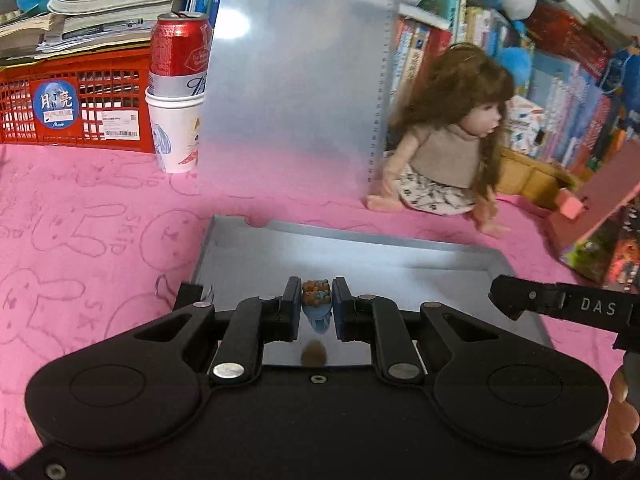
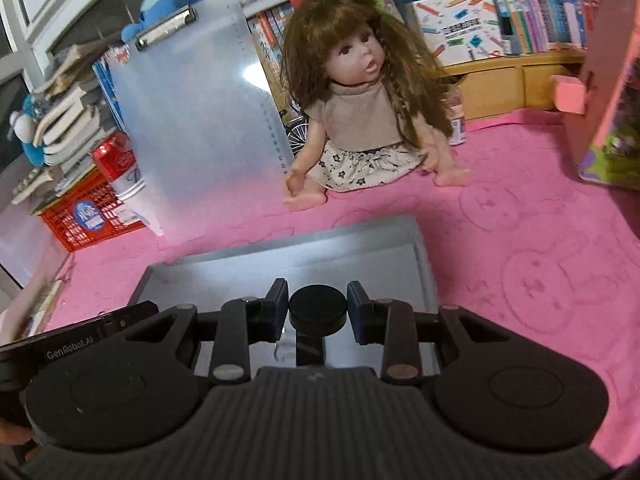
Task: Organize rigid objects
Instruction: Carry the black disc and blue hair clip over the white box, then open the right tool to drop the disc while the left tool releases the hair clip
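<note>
A shiny metal tray lies on the pink cloth in front of both grippers; it also shows in the right wrist view. My left gripper is shut on a small blue clip with brown bears and holds it just above the tray's near part. My right gripper is shut on a round black disc and holds it over the tray. The right gripper's finger also shows at the right edge of the left wrist view.
A doll sits behind the tray, beside an upright translucent clipboard. A red can in a paper cup and a red crate under stacked books stand at the back left. A pink box stands at the right. Bookshelves line the back.
</note>
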The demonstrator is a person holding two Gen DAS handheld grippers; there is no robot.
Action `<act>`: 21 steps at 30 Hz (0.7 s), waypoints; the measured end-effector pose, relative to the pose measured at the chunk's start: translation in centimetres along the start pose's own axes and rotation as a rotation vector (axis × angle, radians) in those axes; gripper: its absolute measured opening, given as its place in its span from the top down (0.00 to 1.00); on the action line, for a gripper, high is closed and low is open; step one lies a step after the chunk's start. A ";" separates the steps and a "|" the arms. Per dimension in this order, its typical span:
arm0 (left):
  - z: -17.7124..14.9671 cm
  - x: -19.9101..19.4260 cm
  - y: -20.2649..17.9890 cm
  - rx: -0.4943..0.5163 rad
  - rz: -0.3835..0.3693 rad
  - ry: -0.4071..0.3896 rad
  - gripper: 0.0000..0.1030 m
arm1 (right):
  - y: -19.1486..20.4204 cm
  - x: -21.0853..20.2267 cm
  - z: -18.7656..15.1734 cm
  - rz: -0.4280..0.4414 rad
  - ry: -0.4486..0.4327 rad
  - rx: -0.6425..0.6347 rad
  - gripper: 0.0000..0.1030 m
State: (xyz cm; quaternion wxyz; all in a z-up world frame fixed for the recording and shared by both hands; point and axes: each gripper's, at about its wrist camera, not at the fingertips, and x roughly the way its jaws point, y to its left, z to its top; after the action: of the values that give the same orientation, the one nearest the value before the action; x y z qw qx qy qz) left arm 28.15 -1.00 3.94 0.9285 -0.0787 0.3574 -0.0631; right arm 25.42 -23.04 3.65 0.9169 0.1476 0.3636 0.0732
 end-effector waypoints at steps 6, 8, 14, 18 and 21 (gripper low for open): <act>-0.7 2.7 -0.4 0.034 0.025 0.035 0.85 | 1.5 3.4 0.3 -0.034 0.031 -0.059 0.65; -1.2 3.2 -0.5 0.040 0.021 0.044 0.85 | 1.8 4.1 0.1 -0.044 0.038 -0.076 0.65; -2.1 4.2 -0.8 0.059 0.007 0.067 0.85 | 2.2 5.6 -0.8 -0.065 0.076 -0.109 0.64; -2.1 4.0 -1.0 0.071 0.001 0.065 0.84 | 1.9 5.7 -1.0 -0.066 0.073 -0.096 0.61; -2.0 3.2 -1.2 0.094 0.002 0.045 0.78 | 1.7 4.8 -0.8 -0.051 0.043 -0.088 0.46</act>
State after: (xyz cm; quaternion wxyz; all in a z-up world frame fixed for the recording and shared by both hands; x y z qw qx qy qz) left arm 29.02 -2.88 0.60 0.9230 -0.0334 0.3749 -0.0806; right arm 28.30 -20.09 0.50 0.9161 0.0960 0.3831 0.0690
